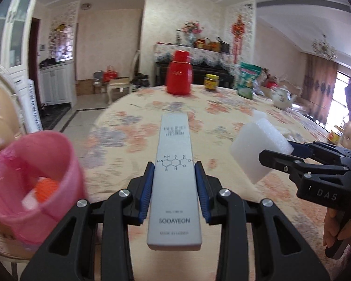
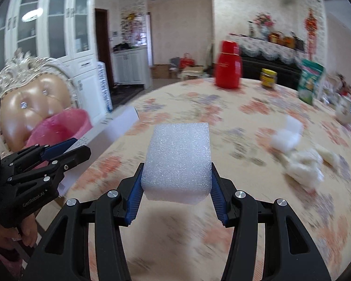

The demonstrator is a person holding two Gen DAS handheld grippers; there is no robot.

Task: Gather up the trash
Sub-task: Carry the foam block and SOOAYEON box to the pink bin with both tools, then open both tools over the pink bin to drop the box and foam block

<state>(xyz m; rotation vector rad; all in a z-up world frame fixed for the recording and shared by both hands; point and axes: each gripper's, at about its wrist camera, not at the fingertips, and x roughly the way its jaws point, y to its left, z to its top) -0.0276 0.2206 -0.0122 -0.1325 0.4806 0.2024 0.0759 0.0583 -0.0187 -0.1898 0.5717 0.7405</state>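
Floral tablecloth (image 1: 133, 117) over a round dining table, with a red flask (image 1: 179, 72), a yellow-lidded jar (image 1: 211, 82) and a green packet (image 1: 247, 79) at its far edge; scraps of white foam and crumpled tissue (image 2: 299, 154) lie on the cloth to the right. Left gripper (image 1: 174, 187): its blue pads pinch a long grey carton (image 1: 174, 180) by its two long sides, the carton's long axis running straight forward along the fingers and its far end jutting well past the fingertips. Right gripper (image 2: 175, 182): jaws clamped on opposite faces of a white foam block (image 2: 177, 159), which stands clear of the cloth. A pink bin (image 1: 32, 171) sits off the table's left edge, beside a padded chair (image 2: 28, 98), its mouth open and tilted toward the grippers, some orange and white rubbish already inside. The deciding relation: the bin lies to the left of both grippers, just beside the left one and well apart from the right, with the left gripper between them. The carton therefore probably goes in first, and must likely be swung leftward so that its far end comes over the rim, before the foam block follows.
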